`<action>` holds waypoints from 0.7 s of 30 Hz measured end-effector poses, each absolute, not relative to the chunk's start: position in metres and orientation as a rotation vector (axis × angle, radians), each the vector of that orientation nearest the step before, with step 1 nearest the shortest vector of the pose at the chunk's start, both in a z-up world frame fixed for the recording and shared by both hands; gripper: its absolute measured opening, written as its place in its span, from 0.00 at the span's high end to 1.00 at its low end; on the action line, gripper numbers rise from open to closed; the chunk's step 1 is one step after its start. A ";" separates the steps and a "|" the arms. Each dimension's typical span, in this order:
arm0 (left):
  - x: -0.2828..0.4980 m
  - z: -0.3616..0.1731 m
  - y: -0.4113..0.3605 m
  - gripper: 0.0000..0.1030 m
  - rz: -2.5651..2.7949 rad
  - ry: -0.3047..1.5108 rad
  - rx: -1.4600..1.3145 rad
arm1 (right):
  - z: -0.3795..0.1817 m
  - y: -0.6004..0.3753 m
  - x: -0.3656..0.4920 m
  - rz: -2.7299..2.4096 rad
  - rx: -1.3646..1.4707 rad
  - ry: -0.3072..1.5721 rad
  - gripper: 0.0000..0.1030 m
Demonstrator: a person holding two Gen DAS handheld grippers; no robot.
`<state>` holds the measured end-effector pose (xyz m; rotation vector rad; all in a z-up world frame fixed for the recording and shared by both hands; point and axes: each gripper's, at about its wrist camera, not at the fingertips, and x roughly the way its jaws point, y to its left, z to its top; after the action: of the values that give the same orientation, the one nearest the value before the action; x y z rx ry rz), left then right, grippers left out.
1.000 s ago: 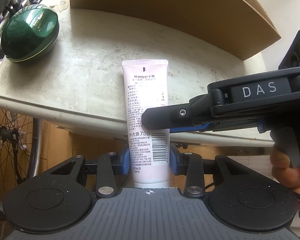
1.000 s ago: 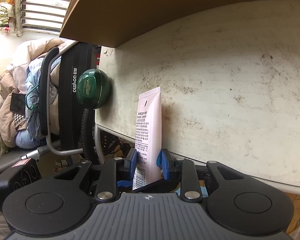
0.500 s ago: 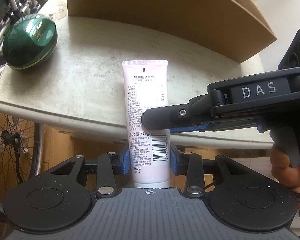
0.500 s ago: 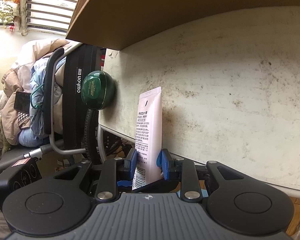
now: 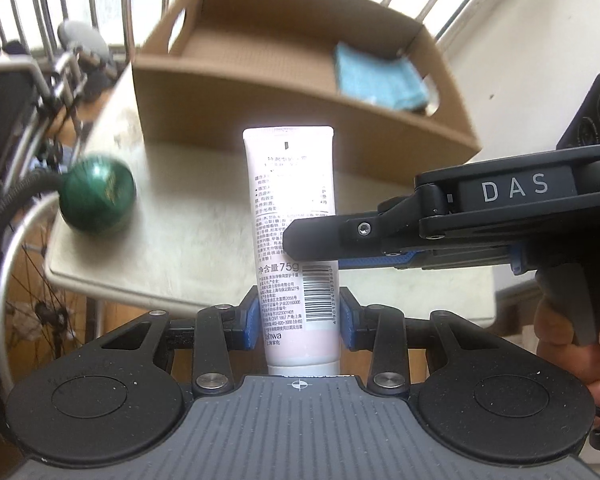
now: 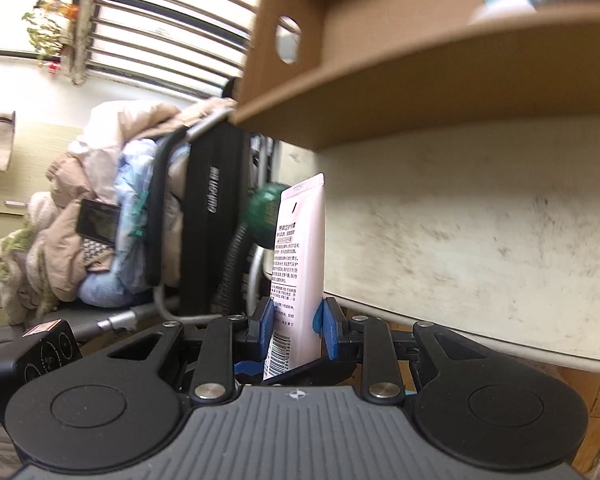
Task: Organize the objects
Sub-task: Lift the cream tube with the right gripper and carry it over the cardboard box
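Both grippers are clamped on the same pink tube (image 5: 294, 216). The left gripper (image 5: 299, 318) pinches it near the cap end at bottom centre, blue pads tight on either side. The right gripper (image 5: 316, 254) reaches in sideways from the right edge, one finger lying over the tube's middle. A hand (image 5: 576, 354) grips its handle at lower right.

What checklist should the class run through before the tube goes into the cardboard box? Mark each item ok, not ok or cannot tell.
1. Left tool clamped on the pink tube: ok.
2. Right tool clamped on the same tube: ok.
3. Tube clear of the table: ok.
4. Free floor in the cardboard box beside the blue cloth: ok.
5. Green case out of the path: ok.
6. Tube cap closed: cannot tell.
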<state>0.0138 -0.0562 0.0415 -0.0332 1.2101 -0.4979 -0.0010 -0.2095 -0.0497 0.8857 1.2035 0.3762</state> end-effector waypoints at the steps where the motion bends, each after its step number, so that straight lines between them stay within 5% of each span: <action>1: 0.013 0.050 -0.056 0.64 -0.503 1.198 -0.031 | -0.040 -0.210 -0.001 0.376 0.882 1.192 0.72; 21: -0.008 0.147 -0.070 0.64 -0.616 1.020 -0.012 | 0.092 -0.227 -0.037 0.291 0.875 0.982 0.72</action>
<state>-0.0078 -0.0699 0.1473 -0.0118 1.0196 -0.6165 -0.0371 -0.2266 0.0918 0.8748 0.9816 0.2913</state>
